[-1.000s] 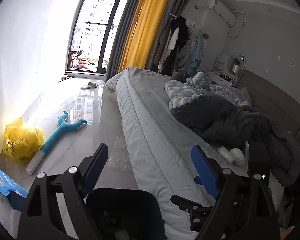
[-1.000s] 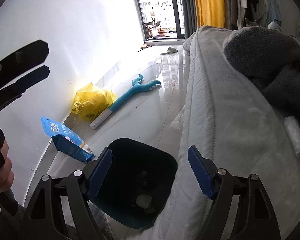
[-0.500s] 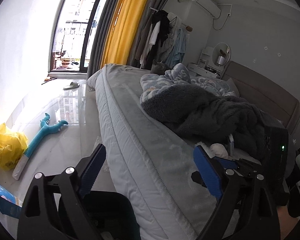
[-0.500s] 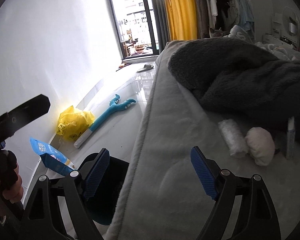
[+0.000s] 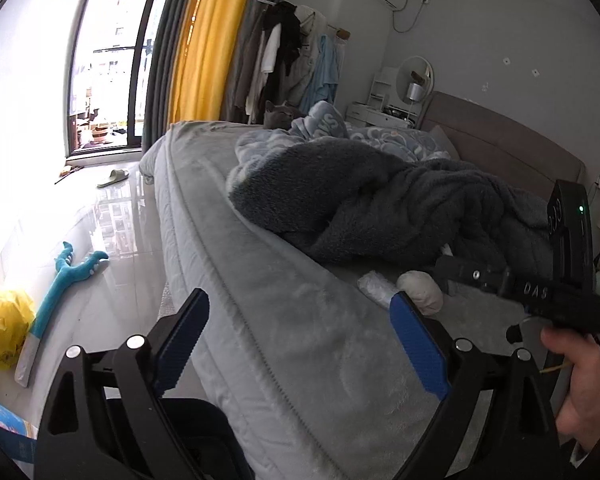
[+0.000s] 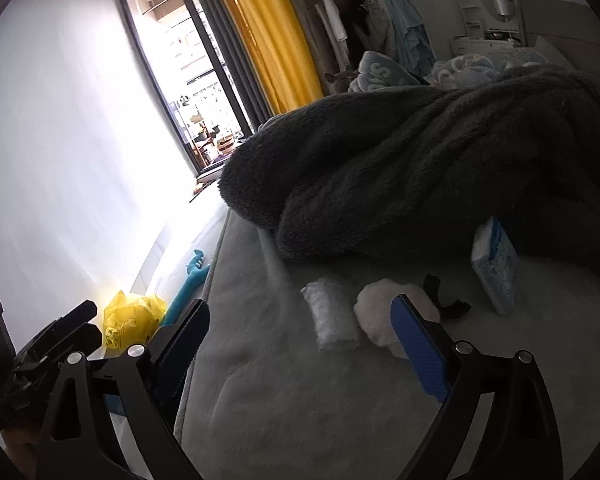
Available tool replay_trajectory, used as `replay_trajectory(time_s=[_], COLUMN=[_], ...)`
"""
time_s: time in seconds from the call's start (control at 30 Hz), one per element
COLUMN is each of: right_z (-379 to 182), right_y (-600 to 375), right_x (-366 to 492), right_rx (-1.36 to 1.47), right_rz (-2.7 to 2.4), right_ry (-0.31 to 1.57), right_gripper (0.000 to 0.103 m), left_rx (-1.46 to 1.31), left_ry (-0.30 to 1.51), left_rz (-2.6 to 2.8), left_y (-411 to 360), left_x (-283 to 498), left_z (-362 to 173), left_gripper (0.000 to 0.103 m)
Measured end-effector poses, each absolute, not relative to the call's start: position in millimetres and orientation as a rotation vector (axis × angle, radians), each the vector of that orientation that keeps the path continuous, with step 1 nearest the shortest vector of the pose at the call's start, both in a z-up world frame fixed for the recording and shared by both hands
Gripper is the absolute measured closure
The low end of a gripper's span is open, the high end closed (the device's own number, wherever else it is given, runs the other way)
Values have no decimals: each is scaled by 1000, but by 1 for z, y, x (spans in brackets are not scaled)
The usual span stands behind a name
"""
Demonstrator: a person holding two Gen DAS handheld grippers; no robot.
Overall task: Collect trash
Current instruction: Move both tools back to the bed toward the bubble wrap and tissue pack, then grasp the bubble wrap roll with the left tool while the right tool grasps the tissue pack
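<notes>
Fingers of the right gripper (image 6: 300, 336) stand spread wide with only the grey bed (image 6: 284, 392) between them, and their jaws have just been opening further; the left gripper (image 5: 300, 332) is likewise wide apart, its jaws also just opening, nothing held. From the right wrist, the trash sits right of centre on the bed: a crumpled clear plastic wrap (image 6: 332, 316) beside a white wad of tissue (image 6: 380, 312), whose lower right part the blue right-hand pad covers. Further right a small black curved piece (image 6: 444, 300) lies on the sheet, and a pale blue tissue pack (image 6: 496, 272) leans tilted against the dark fleece blanket (image 6: 440, 148); neither of these shows from the left wrist. At the lower left of that same view a yellow bag (image 6: 132, 316) and a teal toy (image 6: 188, 288) lie on the floor past the bed edge. The left wrist view gives a wider room: the plastic wrap (image 5: 374, 288) and tissue wad (image 5: 420, 288) appear right of centre, just above its right finger, while a person's hand (image 5: 580, 384) at the lower right grasps the black handle of the other gripper. Only this view shows a dark bin (image 5: 204, 432) at the bottom beside the bed (image 5: 284, 320), a slipper (image 5: 114, 178) near the window, the headboard (image 5: 508, 148) and a grey cat (image 5: 280, 114) at the far end
</notes>
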State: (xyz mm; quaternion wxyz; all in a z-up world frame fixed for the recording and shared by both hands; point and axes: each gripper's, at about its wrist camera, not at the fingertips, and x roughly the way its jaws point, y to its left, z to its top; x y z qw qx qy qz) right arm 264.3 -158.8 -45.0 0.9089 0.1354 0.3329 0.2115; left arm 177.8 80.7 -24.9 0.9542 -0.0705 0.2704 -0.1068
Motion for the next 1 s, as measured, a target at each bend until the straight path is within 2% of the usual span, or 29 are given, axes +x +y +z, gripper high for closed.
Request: replay_trajectory(time_s=[0.37,0.63,1.0], right_z=[-69,-79,-127], right_y=[-227,-254,-284], right_x=[310,332,368], right_rx=[538,592,715], right_rz=[358,311,280], right_ry=[751,755,871], right_gripper=[8,4,3], left_rx=[-102,-89,-28], left_ry=[614,661,708], left_rz=[-406,-516,-563], left_y=[36,14,-4], left_x=[216,243,278], left_z=[-41,-58,-83], left_gripper=[7,7,7])
